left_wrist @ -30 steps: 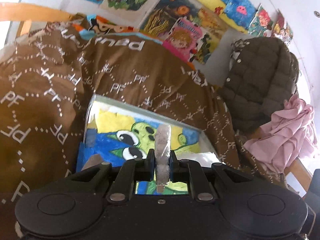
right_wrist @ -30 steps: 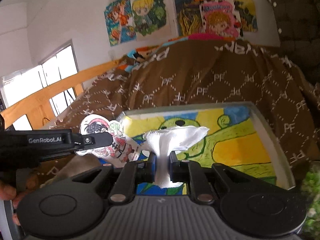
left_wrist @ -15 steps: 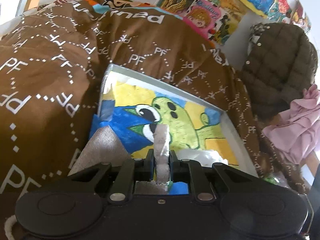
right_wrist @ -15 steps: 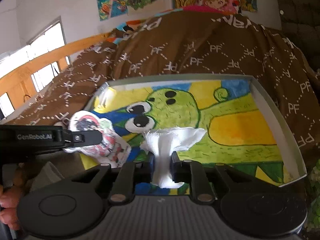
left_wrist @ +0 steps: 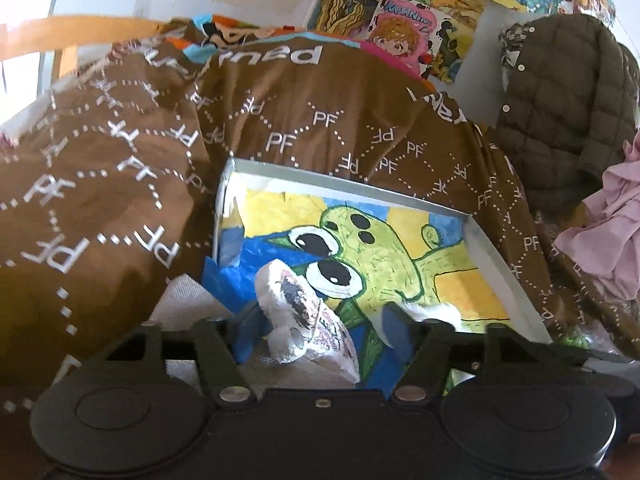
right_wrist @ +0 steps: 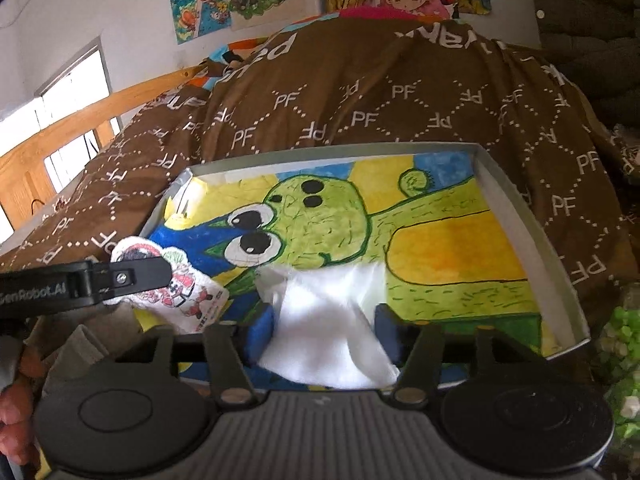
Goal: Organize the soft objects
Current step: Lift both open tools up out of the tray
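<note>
Left wrist view: the left gripper (left_wrist: 320,330) is opening its jaws around a printed cushion (left_wrist: 304,316), letting it drop into the painted tray (left_wrist: 348,182) on the brown blanket (left_wrist: 120,184); likewise the right gripper (right_wrist: 324,330) is opening, its white cloth (right_wrist: 328,328) sagging loose between its fingers over the tray's near edge

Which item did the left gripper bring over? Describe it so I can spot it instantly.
On the brown blanket lies a shallow box lined with a green cartoon drawing. At its near left corner sits a small white pillow printed with cartoon figures; the cloth beside it is plain white.
</note>
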Demonstrator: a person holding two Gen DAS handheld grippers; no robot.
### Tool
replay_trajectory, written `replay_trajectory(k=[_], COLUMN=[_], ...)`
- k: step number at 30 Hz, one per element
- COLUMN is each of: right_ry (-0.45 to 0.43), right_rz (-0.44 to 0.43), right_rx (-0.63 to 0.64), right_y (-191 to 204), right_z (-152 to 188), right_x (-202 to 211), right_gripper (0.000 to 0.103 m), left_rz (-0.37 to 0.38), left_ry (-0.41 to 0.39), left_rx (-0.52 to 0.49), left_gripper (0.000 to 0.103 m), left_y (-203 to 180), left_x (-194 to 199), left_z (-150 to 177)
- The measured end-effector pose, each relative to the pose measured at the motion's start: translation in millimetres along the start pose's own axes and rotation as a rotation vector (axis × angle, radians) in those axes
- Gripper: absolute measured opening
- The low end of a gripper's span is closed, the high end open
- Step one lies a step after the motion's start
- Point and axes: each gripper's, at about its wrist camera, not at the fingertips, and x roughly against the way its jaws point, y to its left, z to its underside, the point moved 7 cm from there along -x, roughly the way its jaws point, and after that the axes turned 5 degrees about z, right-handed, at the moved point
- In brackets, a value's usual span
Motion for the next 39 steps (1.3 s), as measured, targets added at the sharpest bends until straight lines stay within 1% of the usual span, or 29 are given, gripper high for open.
replay_trajectory(k=[1,3,9,15,18,20,23,26,29,33,39], right_ry=[-0.007,-0.023,-0.107,-0.220,-0.285,-0.322,-0.376,-0.424,-0.451,-0.472,-0.469], right_rz=[0.003,0.005,0.004,0.000,0.002,0.004,0.014,0.034,0.046,0.052,0.064], right_rx=[-0.005,-0.018,-0.055,-0.063,-0.056,-0.051,-0.033,-0.011,-0.001,0.014,0.018], right_y=[-2.0,-5.8,-18.6,-24.2,-23.6,-22.6,-19.9,-17.6,-15.6,-13.2,-15.0], right_z=[-1.5,-5.2,-19.2,-32.3,-35.7,-37.3,-36.2,-31.5,-25.0,-11.5,12.0], right_x=[3.6,11.8,47.4,94.9,121.8,138.7,163.8,187.2,207.0,232.3,259.7], right_gripper=[0.071,0.077,0.092,0.102,0.103,0.103,0.103,0.103,0.103,0.103,0.103], left_rz=[-0.012,-0.033,-0.033,-0.032,-0.030,-0.031,-0.038,-0.036,-0.027,-0.026,-0.036], left_ry=[-0.006,-0.023,-0.072,-0.181,-0.236,-0.272,-0.309,-0.333,-0.352,-0.357,-0.362], left_rx=[-0.008,-0.016,-0.018,-0.082,-0.111,-0.125,-0.153,-0.145,-0.127,-0.122,-0.139], left_gripper=[0.079,0.086,0.092,0.098,0.102,0.102,0.102,0.102,0.102,0.102,0.102], left_y=[-1.7,-4.5,-17.9,-46.4,-59.3,-66.6,-77.1,-84.1,-90.9,-99.2,-108.5], left_x=[3.2,10.2,33.1,74.0,98.1,114.4,135.7,153.6,173.9,195.5,224.3], left_z=[-1.0,-3.0,-13.6,-26.3,-29.7,-29.3,-27.3,-24.5,-16.1,-2.2,19.9])
